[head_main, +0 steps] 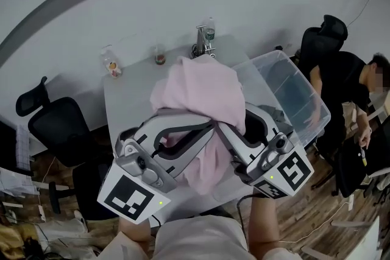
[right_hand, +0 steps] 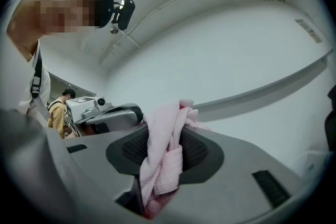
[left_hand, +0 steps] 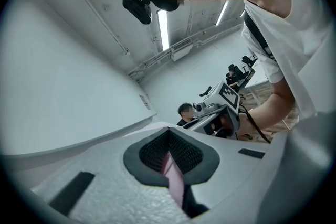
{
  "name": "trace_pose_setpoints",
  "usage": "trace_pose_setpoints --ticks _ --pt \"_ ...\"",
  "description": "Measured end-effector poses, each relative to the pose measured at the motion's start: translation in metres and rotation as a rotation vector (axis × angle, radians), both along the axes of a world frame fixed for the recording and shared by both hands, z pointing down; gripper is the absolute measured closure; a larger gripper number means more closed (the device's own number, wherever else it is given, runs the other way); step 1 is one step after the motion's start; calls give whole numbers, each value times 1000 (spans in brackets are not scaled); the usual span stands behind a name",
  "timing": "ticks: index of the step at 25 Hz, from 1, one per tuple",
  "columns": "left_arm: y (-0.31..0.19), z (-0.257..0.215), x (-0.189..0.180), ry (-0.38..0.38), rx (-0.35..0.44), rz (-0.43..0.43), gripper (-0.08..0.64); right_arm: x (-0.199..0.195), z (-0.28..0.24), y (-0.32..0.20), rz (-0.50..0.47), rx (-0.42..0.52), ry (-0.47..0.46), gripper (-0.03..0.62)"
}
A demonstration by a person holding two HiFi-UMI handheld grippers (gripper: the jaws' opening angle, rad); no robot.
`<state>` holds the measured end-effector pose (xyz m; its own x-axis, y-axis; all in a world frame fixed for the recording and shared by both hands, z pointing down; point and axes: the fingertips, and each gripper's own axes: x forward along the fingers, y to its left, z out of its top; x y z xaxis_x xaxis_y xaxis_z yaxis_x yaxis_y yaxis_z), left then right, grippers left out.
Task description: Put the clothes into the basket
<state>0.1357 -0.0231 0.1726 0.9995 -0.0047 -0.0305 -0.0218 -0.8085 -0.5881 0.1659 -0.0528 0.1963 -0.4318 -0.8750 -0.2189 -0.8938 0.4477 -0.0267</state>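
Note:
A pink garment (head_main: 204, 100) hangs bunched above the white table (head_main: 131, 100), held up by both grippers. My left gripper (head_main: 196, 126) is shut on a thin fold of it; that pink strip (left_hand: 173, 178) shows between the black pads (left_hand: 152, 152) in the left gripper view. My right gripper (head_main: 226, 128) is shut on a thicker wad of the same cloth (right_hand: 163, 165), which spills over its pads (right_hand: 197, 147). Both sets of fingertips are buried in fabric in the head view. The basket, a clear plastic bin (head_main: 292, 91), stands at the table's right edge, just right of the garment.
A water bottle (head_main: 209, 33), a small glass (head_main: 159, 58) and a jar (head_main: 111, 64) stand along the table's far edge. Black office chairs sit at left (head_main: 58, 125) and back right (head_main: 323, 36). A person in black (head_main: 353, 88) sits right of the bin.

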Motion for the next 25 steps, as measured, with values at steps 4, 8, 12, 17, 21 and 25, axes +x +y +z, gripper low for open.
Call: trace_pose_setpoints --ticks 4,8,12,17,21,25 --pt "8 2 31 -1 0 39 555 32 2 9 35 2 -18 451" --pt "15 5 62 -10 -2 72 555 65 4 18 68 5 -39 451" --pt "17 10 92 -17 -12 102 555 96 8 20 99 0 -44 451" --pt "17 19 126 -26 -34 134 555 131 17 22 130 -17 -57 451" --pt "16 28 151 -35 -56 158 555 156 26 22 158 -34 -61 451" --pt "14 39 172 -53 -71 178 555 179 34 23 192 -49 -58 451"
